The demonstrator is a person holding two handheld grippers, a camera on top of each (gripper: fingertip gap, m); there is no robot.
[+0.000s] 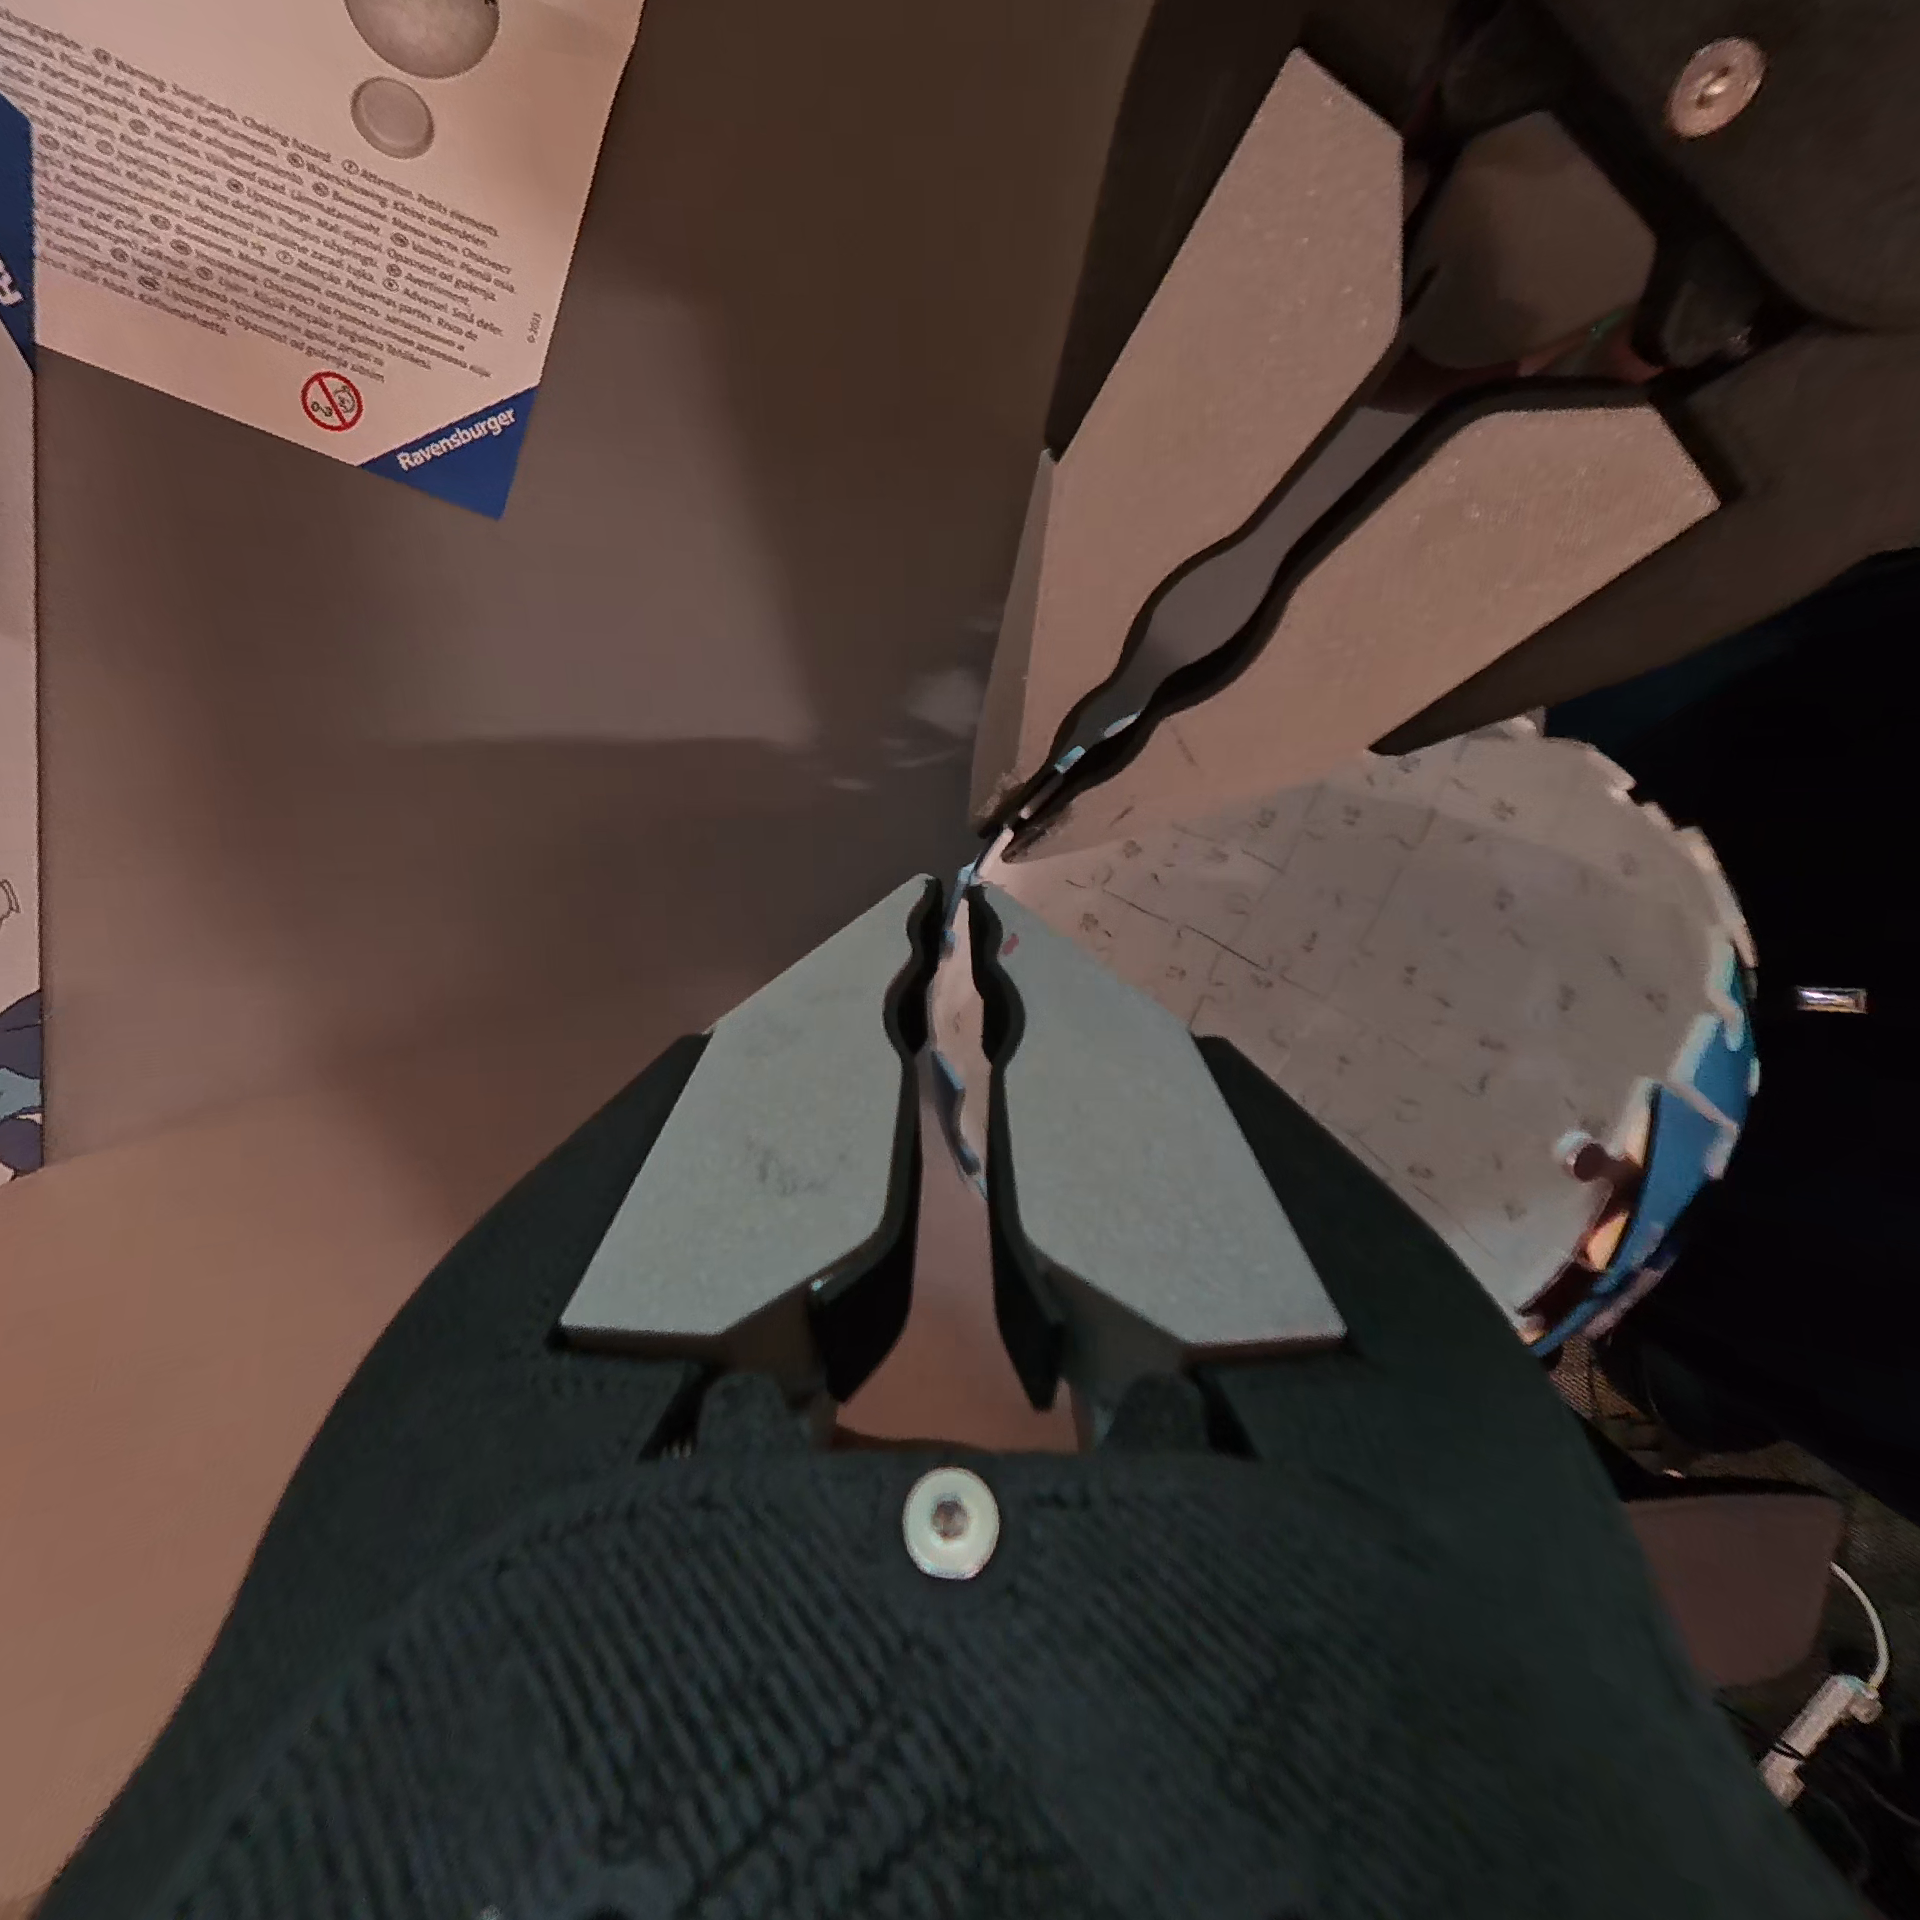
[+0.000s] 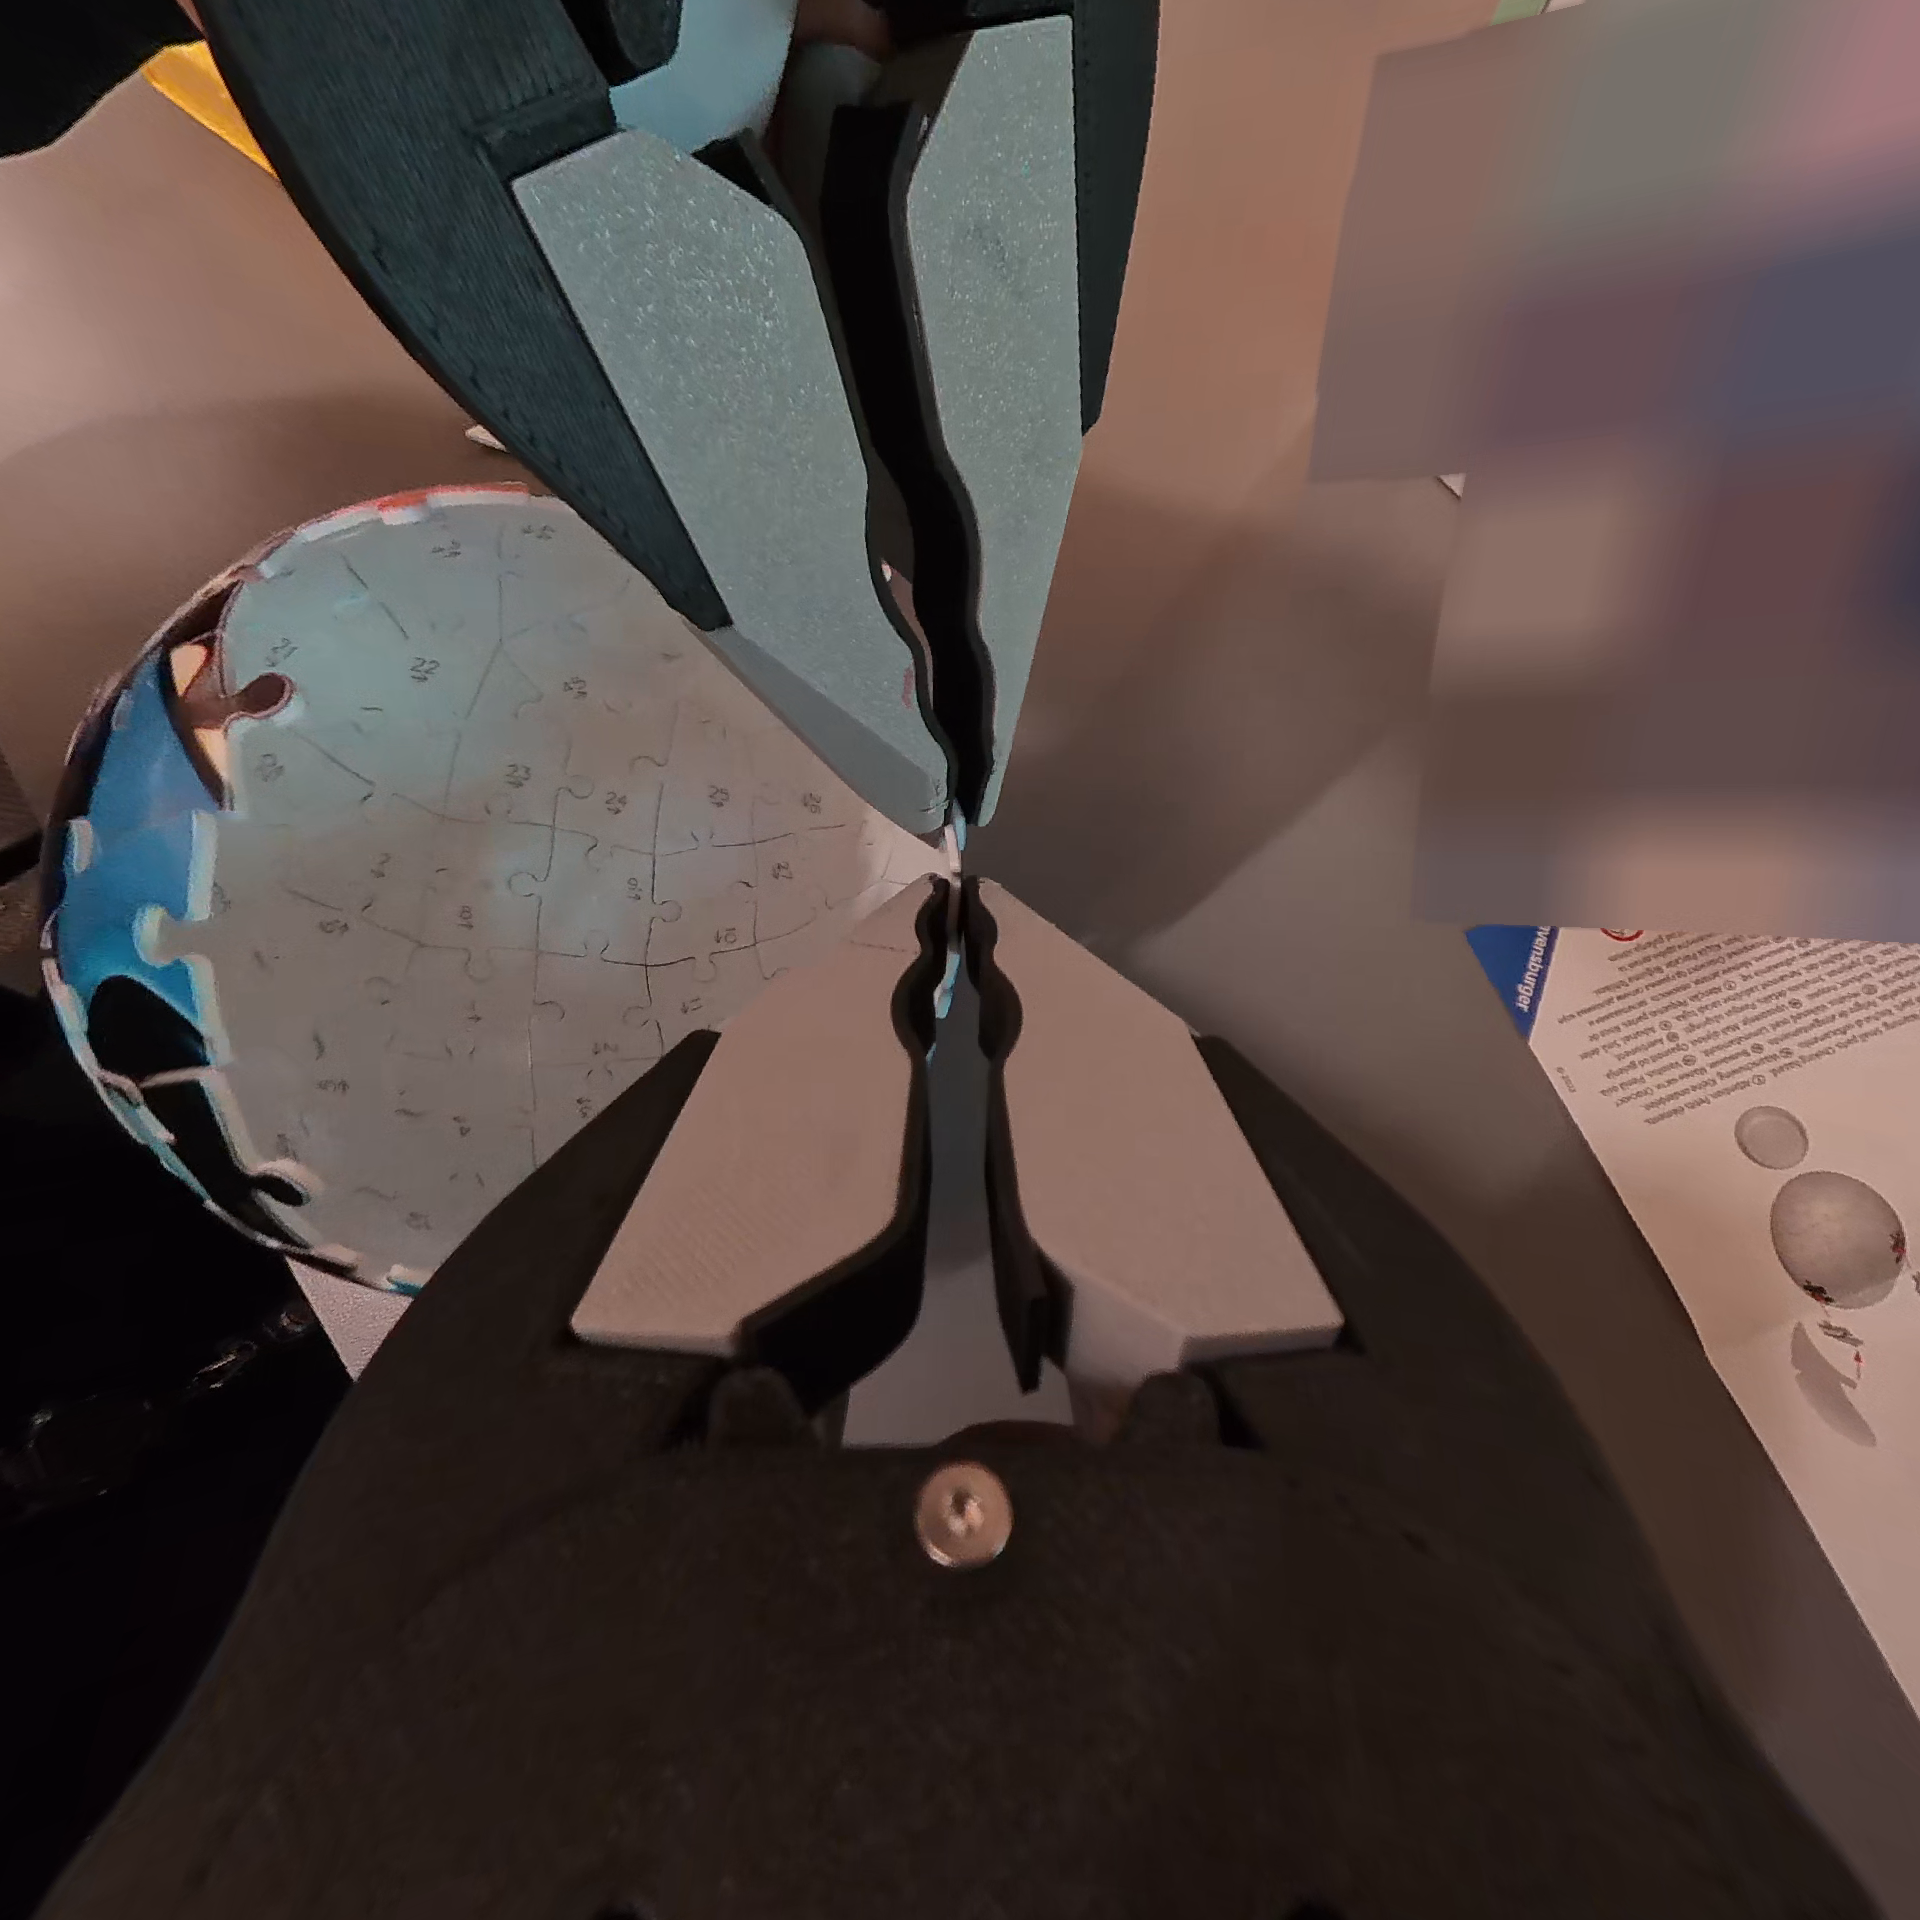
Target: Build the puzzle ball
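Two grippers meet tip to tip over a plain grey-brown table point(image 1: 520, 831), and we see it lit unevenly, with soft shadows crossing it. A printed instruction sheet point(image 1: 291, 239) with a blue corner lies flat on the table, well apart from the work. Beyond the table edge the room falls away into darkness, with a white cable point(image 1: 1829, 1704) there.

We see the puzzle ball point(image 2: 468, 883) only half built: an open bowl, pale grey inside with small printed marks on each piece, blue and black on its outer skin, its rim jagged with knobs. It sits just beside both grippers.

Our left gripper point(image 1: 956, 904) is clamped on the bowl's rim; our right gripper point(image 2: 958, 894) pinches that thin edge too, from the other side.
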